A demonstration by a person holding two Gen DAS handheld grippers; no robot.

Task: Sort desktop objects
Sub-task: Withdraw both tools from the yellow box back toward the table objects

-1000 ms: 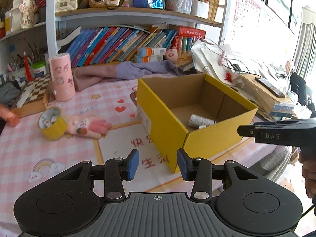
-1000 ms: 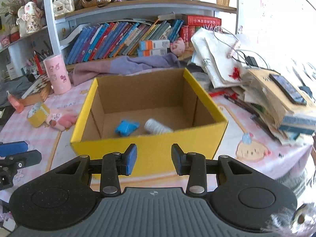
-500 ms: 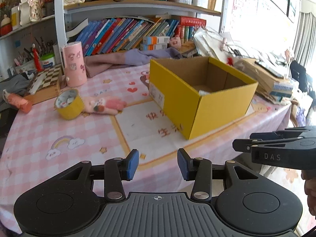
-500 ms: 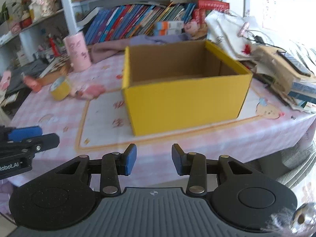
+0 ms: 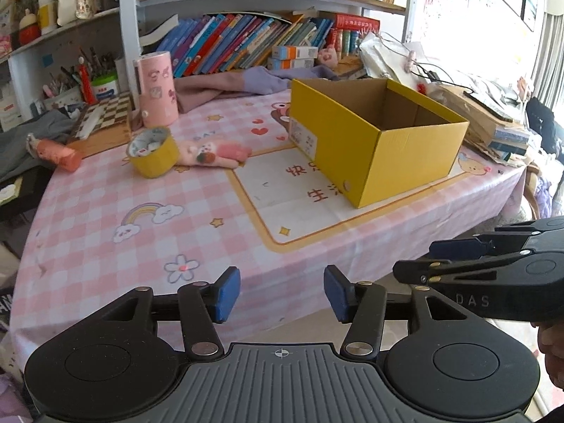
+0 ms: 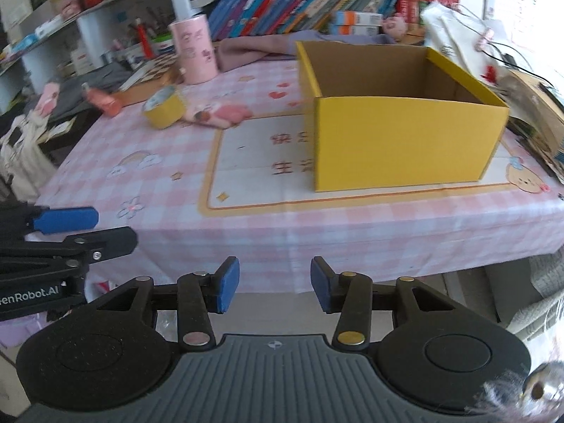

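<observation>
A yellow cardboard box (image 5: 387, 141) (image 6: 405, 144) stands open on the pink checked tablecloth (image 5: 141, 218); its inside is hidden from here. A yellow tape roll (image 5: 153, 151) (image 6: 164, 107) and a pink plush toy (image 5: 215, 149) (image 6: 218, 112) lie to the left of the box. A pink cylinder (image 5: 157, 93) (image 6: 195, 49) stands behind them. An orange-pink tube (image 5: 58, 153) (image 6: 104, 102) lies at the table's left edge. My left gripper (image 5: 280, 294) and right gripper (image 6: 269, 290) are open and empty, off the table's front edge.
A chessboard (image 5: 102, 116) lies at the back left. A purple cloth (image 5: 229, 86) lies behind the box below a bookshelf (image 5: 253, 46). A pile of papers and books (image 5: 486, 116) crowds the table's right end.
Both grippers have pulled back and down from the box to beyond the table's front edge. Both stay open and empty. The box's contents are no longer visible.
</observation>
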